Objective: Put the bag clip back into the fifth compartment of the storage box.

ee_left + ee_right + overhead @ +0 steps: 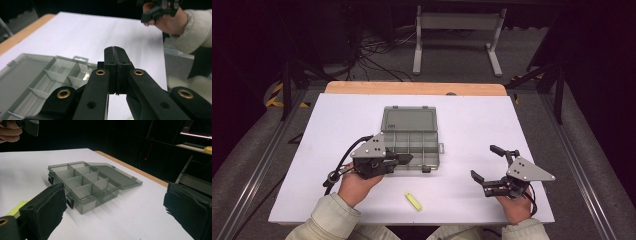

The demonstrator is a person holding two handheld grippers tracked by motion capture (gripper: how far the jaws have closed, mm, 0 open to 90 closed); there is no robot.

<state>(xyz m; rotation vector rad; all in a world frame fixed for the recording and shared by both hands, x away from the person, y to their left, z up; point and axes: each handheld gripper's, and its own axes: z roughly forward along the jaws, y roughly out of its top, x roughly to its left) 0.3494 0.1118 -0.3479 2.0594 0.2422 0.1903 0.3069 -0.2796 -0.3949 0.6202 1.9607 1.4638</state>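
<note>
The grey box (410,145) sits in the middle of the white table (472,125). Its lid (408,119) lies open flat at the 12 o'clock side. The left gripper (404,158) hangs over the box's near edge with its jaws pressed together on nothing. The right gripper (487,162) is at 4 o'clock from the box, well apart, its jaws wide open. A small yellow piece (413,201) lies at 6 o'clock, near the person's sleeves.

One open compartment box (409,138); one yellow-green piece (413,201); two tongs: left (404,158), right (486,164).
</note>
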